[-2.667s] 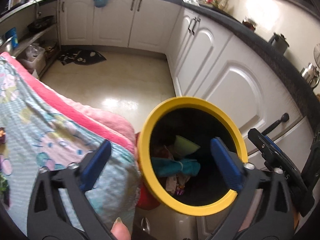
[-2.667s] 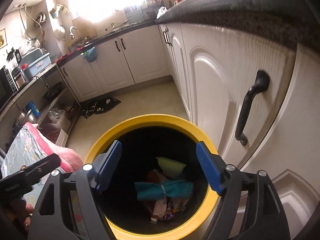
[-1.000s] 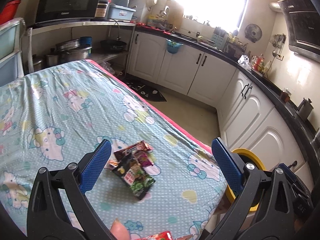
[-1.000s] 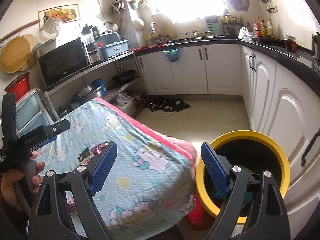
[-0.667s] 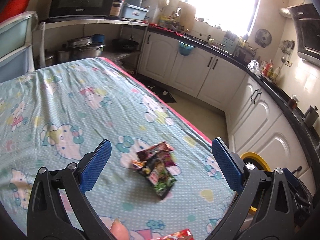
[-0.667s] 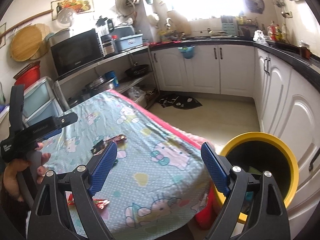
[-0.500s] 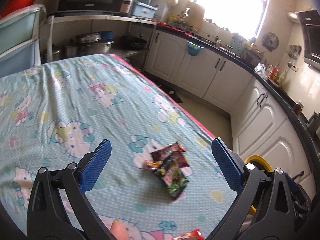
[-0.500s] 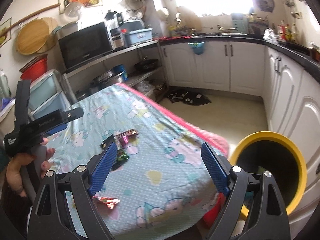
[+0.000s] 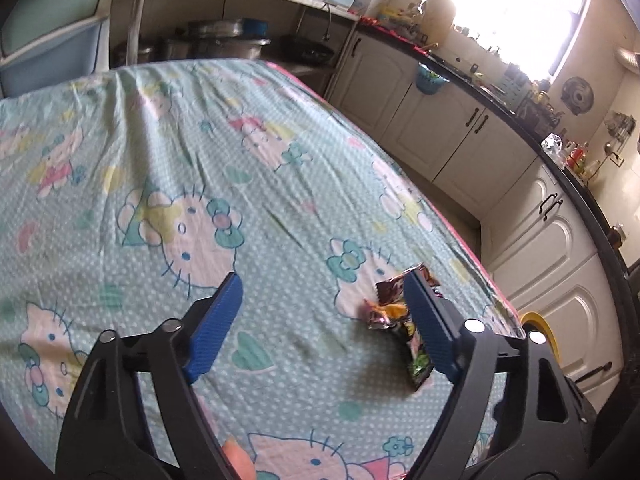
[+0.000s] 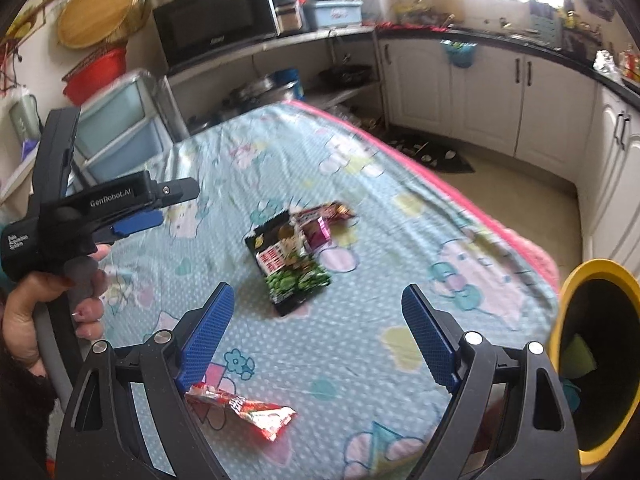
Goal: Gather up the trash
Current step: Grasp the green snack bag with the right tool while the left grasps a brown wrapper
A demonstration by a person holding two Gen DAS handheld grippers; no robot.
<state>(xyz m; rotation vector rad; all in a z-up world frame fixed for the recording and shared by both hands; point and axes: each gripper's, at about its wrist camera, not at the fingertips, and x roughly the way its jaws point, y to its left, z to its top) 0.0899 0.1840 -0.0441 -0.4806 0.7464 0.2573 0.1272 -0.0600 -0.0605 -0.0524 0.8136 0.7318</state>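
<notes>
While both grippers hang over table cloth (image 9: 200,152), nothing sits between either pair of jaws. Left gripper (image 9: 320,312): jaws parted but just been closing, empty, aimed down at bare cloth; wrappers (image 9: 400,312) just beside its right finger. Right gripper (image 10: 318,328): jaws wide, empty. Green-black snack packet (image 10: 294,264) with pink wrapper (image 10: 320,228) touching it, mid-table, ahead of right gripper. Red wrapper (image 10: 244,410) near table's front edge, by right gripper's left finger. Yellow-rimmed bin (image 10: 592,360) on floor off table's right corner, trash inside.
</notes>
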